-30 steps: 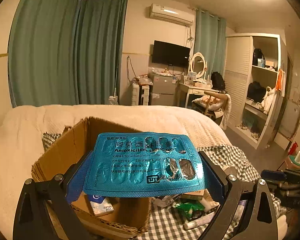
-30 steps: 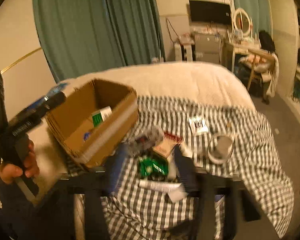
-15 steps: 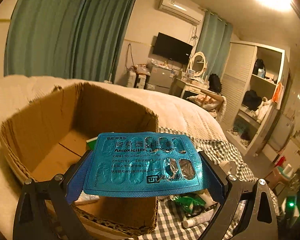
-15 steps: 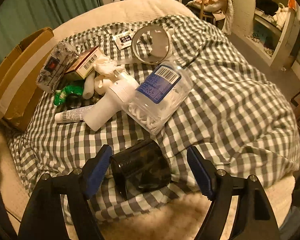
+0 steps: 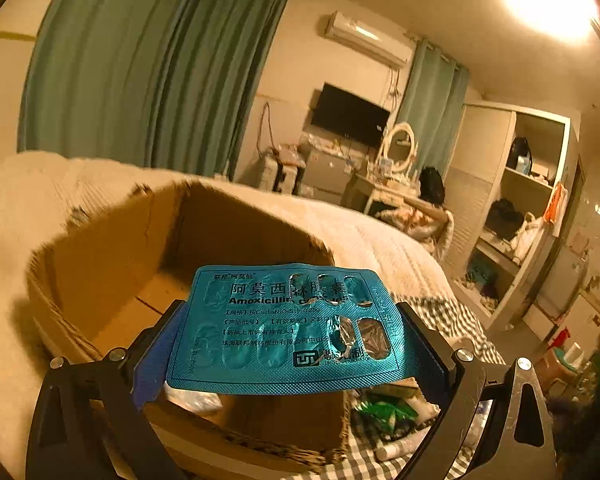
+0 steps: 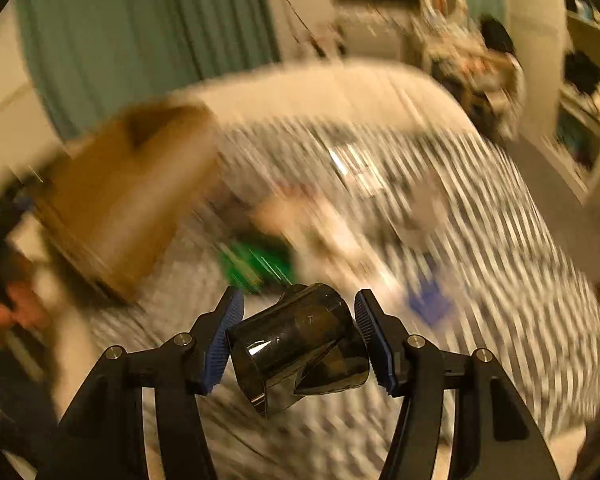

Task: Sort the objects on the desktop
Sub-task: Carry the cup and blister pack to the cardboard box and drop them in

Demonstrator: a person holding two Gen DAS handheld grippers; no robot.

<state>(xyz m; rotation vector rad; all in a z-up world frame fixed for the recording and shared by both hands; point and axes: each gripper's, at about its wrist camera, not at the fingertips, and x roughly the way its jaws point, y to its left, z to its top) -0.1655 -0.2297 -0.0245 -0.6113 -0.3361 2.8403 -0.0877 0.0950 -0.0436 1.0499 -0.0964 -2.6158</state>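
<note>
Left wrist view: the blister pack [image 5: 288, 330] I hold covers the near wall and much of the floor of the cardboard box [image 5: 112, 252]; a pale item [image 5: 198, 400] beneath it is too blurred for me to identify. The clutter [image 5: 388, 412] on the checked cloth is partly blocked by my gripper finger. Right wrist view: motion blur smears everything beyond the dark cup [image 6: 300, 344]; a green item [image 6: 256, 262] and a blue patch [image 6: 430, 304] cannot be named. A hand [image 6: 4, 312] is cut by the left edge.
</note>
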